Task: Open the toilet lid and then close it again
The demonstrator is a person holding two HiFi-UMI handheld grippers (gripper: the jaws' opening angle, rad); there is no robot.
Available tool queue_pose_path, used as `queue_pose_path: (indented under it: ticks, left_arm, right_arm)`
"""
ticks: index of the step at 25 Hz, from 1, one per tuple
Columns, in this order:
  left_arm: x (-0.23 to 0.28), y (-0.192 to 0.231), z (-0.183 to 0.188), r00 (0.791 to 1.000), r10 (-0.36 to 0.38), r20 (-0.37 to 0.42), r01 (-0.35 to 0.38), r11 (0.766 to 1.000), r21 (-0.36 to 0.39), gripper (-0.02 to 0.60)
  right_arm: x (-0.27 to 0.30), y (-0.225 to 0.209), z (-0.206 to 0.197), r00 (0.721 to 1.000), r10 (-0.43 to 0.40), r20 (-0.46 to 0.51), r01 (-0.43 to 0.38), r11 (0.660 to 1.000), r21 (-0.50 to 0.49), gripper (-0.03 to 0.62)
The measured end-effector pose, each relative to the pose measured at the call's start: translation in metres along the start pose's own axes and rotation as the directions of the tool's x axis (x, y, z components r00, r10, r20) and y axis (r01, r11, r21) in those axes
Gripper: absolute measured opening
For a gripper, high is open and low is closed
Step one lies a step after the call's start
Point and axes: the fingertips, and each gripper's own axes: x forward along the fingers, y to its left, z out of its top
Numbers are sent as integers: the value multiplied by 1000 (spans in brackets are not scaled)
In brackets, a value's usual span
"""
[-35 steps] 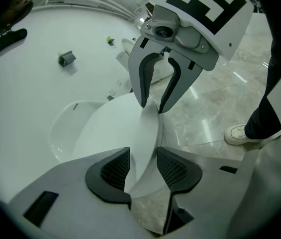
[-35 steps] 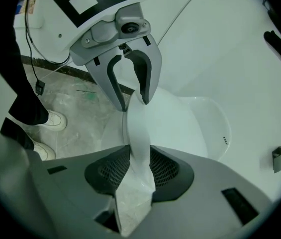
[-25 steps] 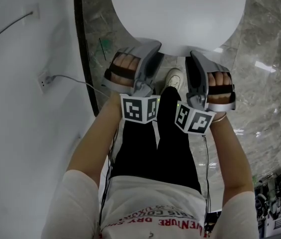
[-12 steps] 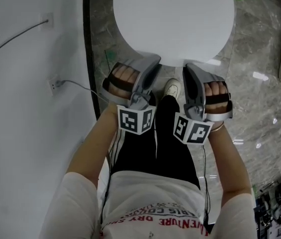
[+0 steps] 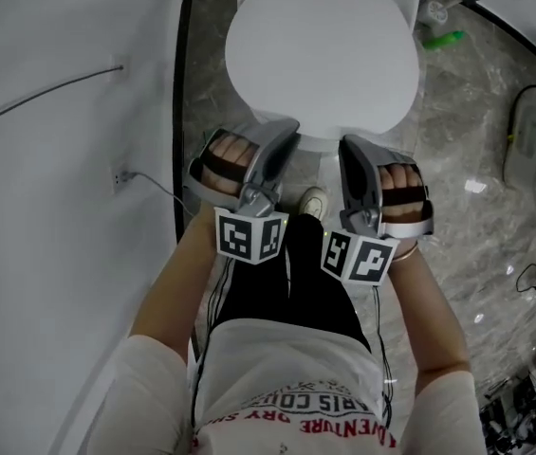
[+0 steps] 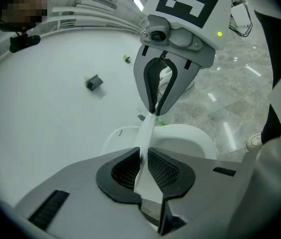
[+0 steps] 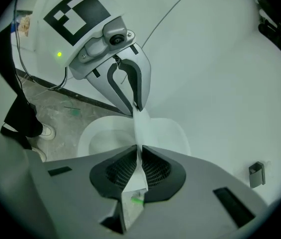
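1. The left gripper (image 6: pixel 143 159) clamps the near edge of the toilet lid (image 5: pixel 320 55). Its jaws have just been closing, with that thin white edge between the pads.
2. The right gripper (image 7: pixel 140 166) is closed on the same edge, just right of the left one.
3. Only the gripper views show the toilet seat (image 6: pixel 199 137) under the raised lid.
4. Only the head view shows the person's hands (image 5: pixel 234 150) in the handles.

Probably a bathroom: white toilet (image 5: pixel 320 64), marble-look floor (image 5: pixel 476 140), plain wall (image 5: pixel 59 207).
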Motion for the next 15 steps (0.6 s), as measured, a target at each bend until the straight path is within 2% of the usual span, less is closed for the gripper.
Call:
queue_pose_path:
  ticks: [9, 15]
  left_arm:
    - [5, 72, 17, 1000, 1, 12, -1, 1000, -14, 48]
    - [12, 117, 17, 997, -40, 62, 44, 997, -64, 46]
  right_arm:
    - [-7, -73, 13, 1000, 15, 19, -15, 1000, -2, 32]
    - [0, -117, 25, 1000, 7, 4, -7, 1000, 12, 31]
